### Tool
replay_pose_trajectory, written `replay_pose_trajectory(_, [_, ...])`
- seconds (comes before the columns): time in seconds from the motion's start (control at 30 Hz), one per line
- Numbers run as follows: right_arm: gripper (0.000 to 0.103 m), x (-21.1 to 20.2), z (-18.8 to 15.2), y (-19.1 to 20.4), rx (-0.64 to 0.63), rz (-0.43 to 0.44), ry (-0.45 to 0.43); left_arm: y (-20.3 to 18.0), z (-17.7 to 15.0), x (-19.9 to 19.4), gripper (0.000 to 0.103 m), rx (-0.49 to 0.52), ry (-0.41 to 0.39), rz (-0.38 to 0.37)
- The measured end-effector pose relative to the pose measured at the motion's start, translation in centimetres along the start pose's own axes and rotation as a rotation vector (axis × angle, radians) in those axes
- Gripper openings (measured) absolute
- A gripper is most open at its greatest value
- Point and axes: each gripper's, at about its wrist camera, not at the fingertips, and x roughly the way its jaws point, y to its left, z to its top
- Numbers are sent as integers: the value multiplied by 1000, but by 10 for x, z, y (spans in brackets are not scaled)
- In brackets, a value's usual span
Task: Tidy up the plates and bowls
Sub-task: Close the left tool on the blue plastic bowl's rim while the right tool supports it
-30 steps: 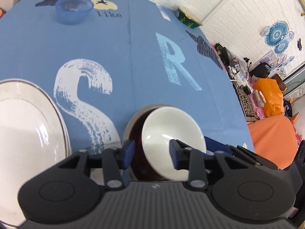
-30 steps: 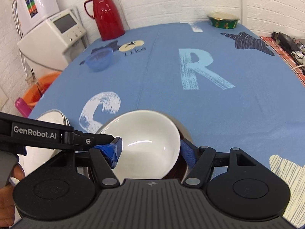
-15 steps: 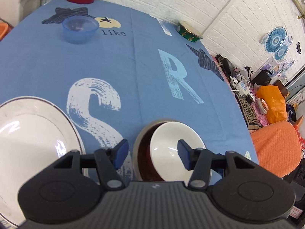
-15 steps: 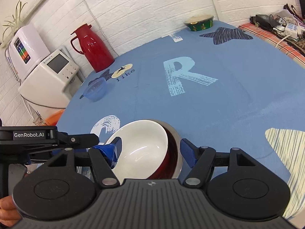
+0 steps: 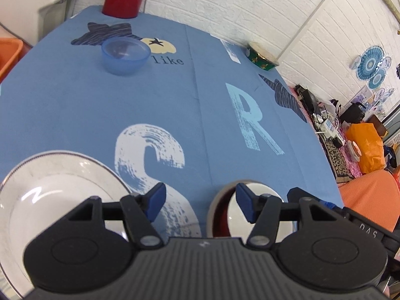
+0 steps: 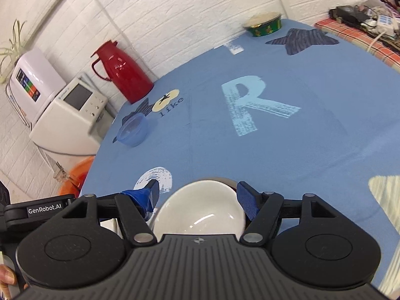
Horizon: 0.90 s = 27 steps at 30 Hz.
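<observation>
A white bowl point(image 6: 200, 210) rests tilted inside a larger dark red bowl point(image 5: 221, 221) at the near edge of the blue tablecloth. My right gripper point(image 6: 198, 195) hovers open over it, a finger on each side, not touching it. My left gripper point(image 5: 200, 197) is open and empty, with its right finger over the red bowl's rim and the white bowl point(image 5: 268, 190) just behind that finger. A large white plate point(image 5: 50, 200) with a thin dark rim lies at the near left. Further back stand a blue plastic bowl point(image 5: 125, 55) and a green patterned bowl point(image 5: 262, 58).
A red thermos point(image 6: 122, 72) stands at the table's far left edge, with white appliances point(image 6: 70, 115) beyond it. The blue bowl point(image 6: 133, 130) and green bowl point(image 6: 263, 25) sit far apart. A hand point(image 6: 7, 277) holds the left gripper's body point(image 6: 37, 210).
My left gripper's jaws have widened, and it has drawn back and left off the white bowl. My right gripper has lifted and tipped up, still open over the nested bowls.
</observation>
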Motion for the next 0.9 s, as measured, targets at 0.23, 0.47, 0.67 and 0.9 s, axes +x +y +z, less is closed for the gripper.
replay_pose_trajectory(0.23, [55, 46, 33, 42, -135, 47, 77, 29, 38, 1, 60, 7, -15, 21])
replay_pose_trajectory(0.47, [55, 116, 79, 102, -307, 61, 122, 90, 111, -3, 62, -15, -132, 144])
replay_pose_trajectory(0.67, [56, 201, 107, 148, -390, 46, 201, 125, 173, 39, 62, -102, -89, 158])
replay_pose_trajectory(0.9, [56, 279, 115, 162, -451, -53, 254, 140, 203, 98, 62, -124, -14, 232])
